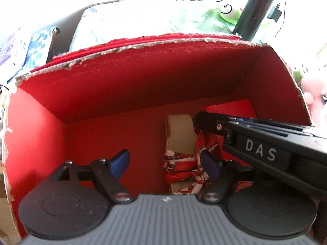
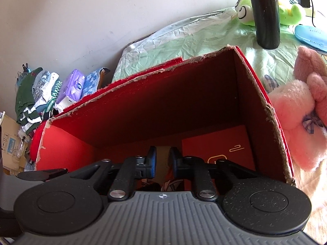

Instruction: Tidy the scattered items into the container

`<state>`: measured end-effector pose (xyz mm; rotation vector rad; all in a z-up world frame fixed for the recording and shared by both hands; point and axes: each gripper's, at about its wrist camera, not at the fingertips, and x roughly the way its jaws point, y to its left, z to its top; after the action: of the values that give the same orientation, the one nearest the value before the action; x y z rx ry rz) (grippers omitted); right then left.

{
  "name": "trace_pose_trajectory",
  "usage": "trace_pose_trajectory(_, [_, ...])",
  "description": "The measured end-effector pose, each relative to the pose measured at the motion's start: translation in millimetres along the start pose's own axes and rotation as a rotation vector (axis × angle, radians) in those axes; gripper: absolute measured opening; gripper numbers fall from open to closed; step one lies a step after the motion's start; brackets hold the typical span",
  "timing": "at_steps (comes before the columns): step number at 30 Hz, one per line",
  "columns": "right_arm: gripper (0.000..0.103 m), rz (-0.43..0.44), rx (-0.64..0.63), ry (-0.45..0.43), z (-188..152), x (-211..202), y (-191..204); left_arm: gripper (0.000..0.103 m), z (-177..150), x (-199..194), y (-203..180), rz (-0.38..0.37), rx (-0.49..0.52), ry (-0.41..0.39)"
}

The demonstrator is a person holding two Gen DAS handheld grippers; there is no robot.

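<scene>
Left gripper [image 1: 165, 164] spread wide inside red box [image 1: 126, 85], holding nothing. Right gripper [image 2: 162, 159] narrow, clamping tan patterned item [image 2: 162, 157]; red booklet [image 2: 220, 143] far right.

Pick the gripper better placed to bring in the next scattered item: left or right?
Left, probably. The left hand-held gripper is open and empty inside the red box. The right hand-held gripper is nearly closed around the tan, red-patterned item, so it seems to be placing that.
</scene>
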<state>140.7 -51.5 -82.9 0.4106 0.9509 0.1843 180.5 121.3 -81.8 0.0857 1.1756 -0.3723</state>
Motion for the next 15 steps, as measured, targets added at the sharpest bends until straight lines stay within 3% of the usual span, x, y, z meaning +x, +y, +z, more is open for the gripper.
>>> trace_pose_trajectory(15, [0.012,-0.014,-0.002,-0.014,0.3,0.8,-2.2,0.07,1.8,-0.6,-2.9,0.009,-0.006,-0.014])
